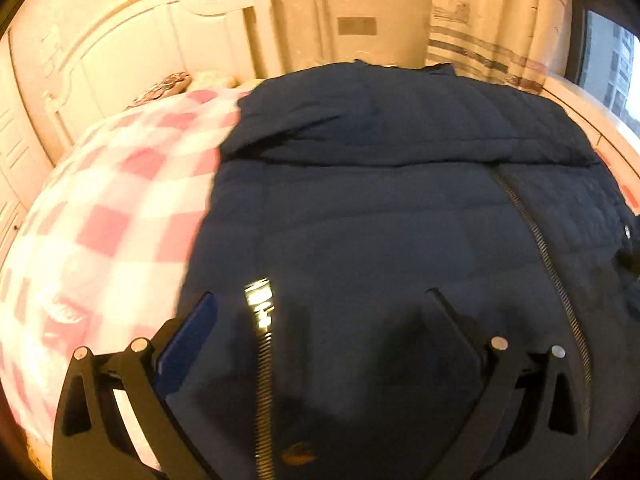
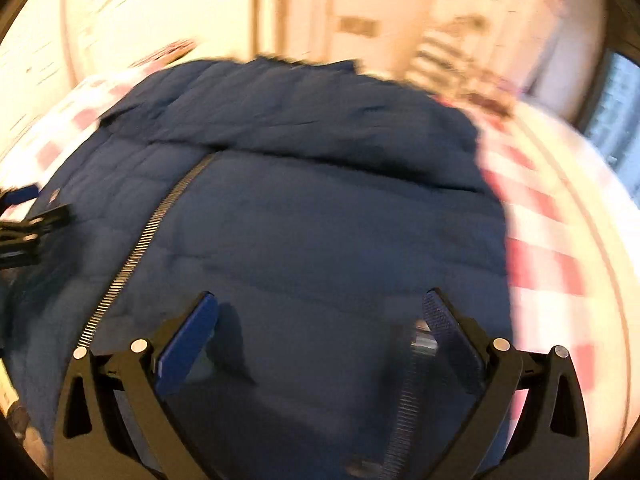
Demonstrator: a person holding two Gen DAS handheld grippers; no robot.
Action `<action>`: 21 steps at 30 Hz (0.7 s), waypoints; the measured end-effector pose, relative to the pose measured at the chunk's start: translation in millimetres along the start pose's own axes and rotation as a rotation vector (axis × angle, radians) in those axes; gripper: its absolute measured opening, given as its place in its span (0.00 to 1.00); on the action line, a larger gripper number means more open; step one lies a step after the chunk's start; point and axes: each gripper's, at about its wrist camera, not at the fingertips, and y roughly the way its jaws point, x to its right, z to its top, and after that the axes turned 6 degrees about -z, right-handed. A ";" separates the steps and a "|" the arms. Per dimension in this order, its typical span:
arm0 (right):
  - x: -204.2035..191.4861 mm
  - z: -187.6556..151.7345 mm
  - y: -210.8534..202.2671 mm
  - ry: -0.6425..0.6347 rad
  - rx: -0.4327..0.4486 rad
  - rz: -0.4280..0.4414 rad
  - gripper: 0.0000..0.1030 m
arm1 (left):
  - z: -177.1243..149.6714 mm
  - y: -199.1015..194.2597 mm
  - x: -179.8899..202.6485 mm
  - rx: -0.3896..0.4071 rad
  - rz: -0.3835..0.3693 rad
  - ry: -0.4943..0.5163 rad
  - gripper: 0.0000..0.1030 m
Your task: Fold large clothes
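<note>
A home bedroom — a bed (image 1: 120, 184) with pink checked bedding, a white headboard (image 1: 132, 44), a curtain (image 1: 496, 20) and a window (image 1: 612, 68).

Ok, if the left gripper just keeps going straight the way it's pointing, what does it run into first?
Most likely the navy jacket. The left gripper is open and aimed across the quilted front, with the folded upper part lying across its line ahead. Depth is hard to judge in the fisheye view.

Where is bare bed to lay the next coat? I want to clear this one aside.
Free: the pink checked bedspread between the navy padded jacket and the white headboard, and a narrower strip on the jacket's window side. The middle is crowded: the jacket lies there with both open hand-held grippers above it.
</note>
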 end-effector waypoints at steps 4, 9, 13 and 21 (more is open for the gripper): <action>47.1 -26.7 19.1 0.132 -0.057 0.028 0.96 | -2.8 14.6 -26.7 -0.088 -0.071 -0.085 0.98; 41.8 -32.7 -5.2 0.117 -0.017 0.000 0.95 | -4.3 -7.0 -21.8 0.003 -0.017 -0.089 0.97; 2.4 -37.3 -36.6 -0.016 0.058 0.066 0.95 | -19.9 -38.4 13.3 0.060 -0.112 0.007 0.98; -44.2 -57.3 -27.2 -0.151 0.024 0.148 0.96 | -51.4 -21.6 53.7 0.009 -0.108 0.148 0.98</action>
